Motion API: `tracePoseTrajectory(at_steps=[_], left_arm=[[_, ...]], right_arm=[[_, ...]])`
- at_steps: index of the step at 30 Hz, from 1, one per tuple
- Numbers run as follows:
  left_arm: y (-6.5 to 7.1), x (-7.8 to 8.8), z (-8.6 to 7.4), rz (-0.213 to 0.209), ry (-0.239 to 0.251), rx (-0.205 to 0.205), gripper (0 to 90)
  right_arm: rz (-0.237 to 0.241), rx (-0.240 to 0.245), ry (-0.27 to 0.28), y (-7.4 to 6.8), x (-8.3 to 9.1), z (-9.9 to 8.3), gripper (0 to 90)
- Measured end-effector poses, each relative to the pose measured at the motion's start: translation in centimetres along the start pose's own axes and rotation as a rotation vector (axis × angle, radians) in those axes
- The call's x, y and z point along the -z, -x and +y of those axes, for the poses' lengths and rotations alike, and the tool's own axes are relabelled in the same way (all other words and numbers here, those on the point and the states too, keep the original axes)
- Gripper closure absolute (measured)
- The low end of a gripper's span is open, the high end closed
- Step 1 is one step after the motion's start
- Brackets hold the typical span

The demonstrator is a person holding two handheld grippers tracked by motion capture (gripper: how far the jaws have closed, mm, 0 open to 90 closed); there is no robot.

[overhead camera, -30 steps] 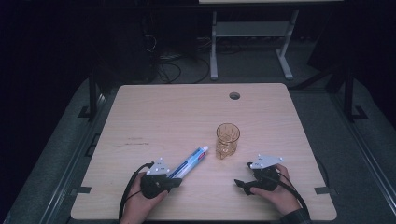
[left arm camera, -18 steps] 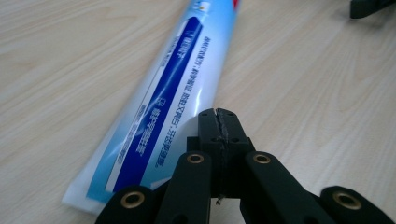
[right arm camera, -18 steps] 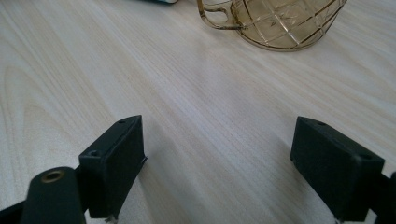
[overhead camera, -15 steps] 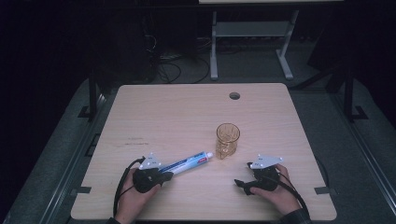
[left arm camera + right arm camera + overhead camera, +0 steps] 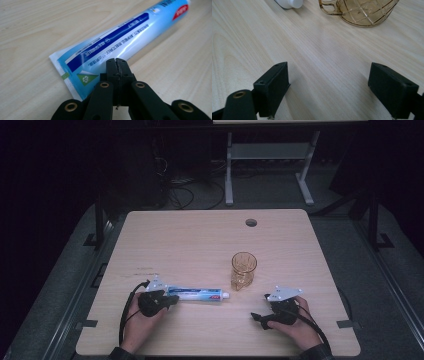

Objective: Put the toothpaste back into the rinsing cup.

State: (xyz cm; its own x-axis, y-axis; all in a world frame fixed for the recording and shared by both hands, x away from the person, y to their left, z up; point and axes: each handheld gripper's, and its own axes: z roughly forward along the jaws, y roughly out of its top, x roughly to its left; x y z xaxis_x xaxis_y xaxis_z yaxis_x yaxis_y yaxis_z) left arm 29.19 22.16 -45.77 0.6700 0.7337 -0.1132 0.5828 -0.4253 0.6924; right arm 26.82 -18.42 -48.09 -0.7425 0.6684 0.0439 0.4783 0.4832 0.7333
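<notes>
At the near edge, the left tool (image 5: 116, 61) is seen with its jaws pressed fully together, the tips set against the tube (image 5: 120, 37) just inside its flat crimped end. Nothing is seen pinched between them; whether a fold of the crimp is caught cannot be told. The right tool (image 5: 329, 68) is parked low on the tabletop (image 5: 190, 240), jaws held wide apart with only bare wood between them.

A little farther out, the tube is laid flat across the tabletop, crimp toward the left tool, and its white cap (image 5: 290, 3) is pointed toward the glass (image 5: 243, 270). The glass is stood upright just beyond the cap, near but apart from it.

The step in hand is judged to be a nudge or swing of the tube with closed tips. For that to go well, the tips should be kept low and square on the tube, so that they are not skated off its slick, rounded skin. Pressure is best applied slowly. The cap end should be watched so that the glass is not knocked. If a lift is meant, the jaws must first be opened and the crimp taken flat.
</notes>
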Motion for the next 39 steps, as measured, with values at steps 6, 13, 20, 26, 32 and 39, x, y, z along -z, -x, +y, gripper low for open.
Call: tracePoseTrajectory(at_steps=[6,13,20,26,32,39], left_arm=[[-1.0,-0.4,0.7,0.038,0.000,0.013,90.0],[-2.0,-1.2,1.7,0.075,0.008,0.024,90.0],[-2.7,-1.7,2.6,0.074,0.031,0.053,90.0],[-0.6,-1.2,4.2,0.015,0.066,0.016,90.0],[2.3,-2.7,5.8,-0.034,0.060,-0.048,90.0],[4.2,-4.4,7.0,-0.087,0.053,-0.073,90.0]], right_arm=[[-0.005,0.003,-0.004,-0.1,0.0,0.0,16.1],[-0.006,0.004,-0.004,-0.1,0.0,0.0,16.1],[-0.005,0.006,-0.005,-0.1,0.0,0.0,16.1],[-0.003,0.003,-0.004,-0.1,0.0,0.0,16.1],[-0.004,0.006,-0.006,-0.1,0.0,0.0,16.1],[0.002,0.008,-0.006,-0.1,0.0,0.0,16.2]])
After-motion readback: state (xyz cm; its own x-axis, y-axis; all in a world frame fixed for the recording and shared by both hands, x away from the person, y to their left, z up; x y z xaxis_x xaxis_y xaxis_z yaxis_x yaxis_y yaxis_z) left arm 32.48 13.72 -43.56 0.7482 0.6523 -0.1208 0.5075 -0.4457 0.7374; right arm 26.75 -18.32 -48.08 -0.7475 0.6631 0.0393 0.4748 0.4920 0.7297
